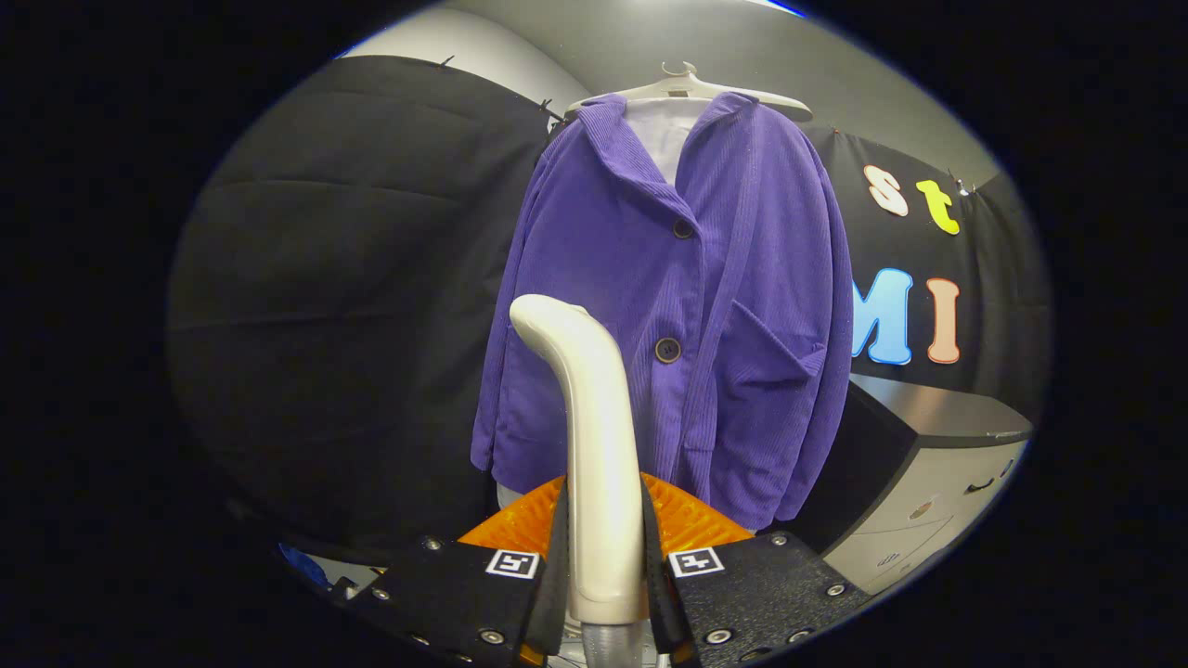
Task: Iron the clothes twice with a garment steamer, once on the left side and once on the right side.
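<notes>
Two fingers of my gripper point(603, 580) press from either side on the handle of a white steamer point(594, 445), which stands upright between them with its head curving away. Beyond it hangs a purple jacket point(687, 306), buttoned, on a white hanger point(691, 88). Beside the jacket stands a grey cabinet point(937, 482).

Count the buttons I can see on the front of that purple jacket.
2 on the purple jacket: an upper button just below the collar, and a lower button beside the steamer head, which the hand-held gripper grips. The steamer may hide more lower down.
</notes>
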Demonstrator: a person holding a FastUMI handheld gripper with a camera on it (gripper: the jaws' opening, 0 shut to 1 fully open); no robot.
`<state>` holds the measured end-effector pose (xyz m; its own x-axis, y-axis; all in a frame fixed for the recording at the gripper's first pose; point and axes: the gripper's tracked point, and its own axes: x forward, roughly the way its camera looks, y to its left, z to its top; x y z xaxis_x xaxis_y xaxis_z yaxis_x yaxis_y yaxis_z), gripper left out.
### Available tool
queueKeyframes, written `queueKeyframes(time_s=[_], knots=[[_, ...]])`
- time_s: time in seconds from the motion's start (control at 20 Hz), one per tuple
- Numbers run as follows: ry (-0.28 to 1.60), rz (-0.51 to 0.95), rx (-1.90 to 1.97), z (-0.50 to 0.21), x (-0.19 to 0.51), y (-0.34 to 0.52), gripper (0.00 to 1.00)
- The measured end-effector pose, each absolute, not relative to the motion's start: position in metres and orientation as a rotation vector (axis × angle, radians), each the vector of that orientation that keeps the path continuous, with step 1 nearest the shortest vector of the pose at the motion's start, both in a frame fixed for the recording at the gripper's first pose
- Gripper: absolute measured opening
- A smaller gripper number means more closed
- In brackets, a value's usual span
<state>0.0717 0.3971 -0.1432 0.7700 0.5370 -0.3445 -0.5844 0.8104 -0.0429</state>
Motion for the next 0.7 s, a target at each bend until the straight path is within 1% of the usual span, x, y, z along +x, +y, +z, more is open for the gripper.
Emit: queueKeyframes(time_s=[0.5, 0.7], knots=[[0.513, 0.625, -0.180, -0.231, 0.028, 0.376, 0.36], [0.533, 0.620, -0.150, -0.232, 0.011, 0.362, 0.36]])
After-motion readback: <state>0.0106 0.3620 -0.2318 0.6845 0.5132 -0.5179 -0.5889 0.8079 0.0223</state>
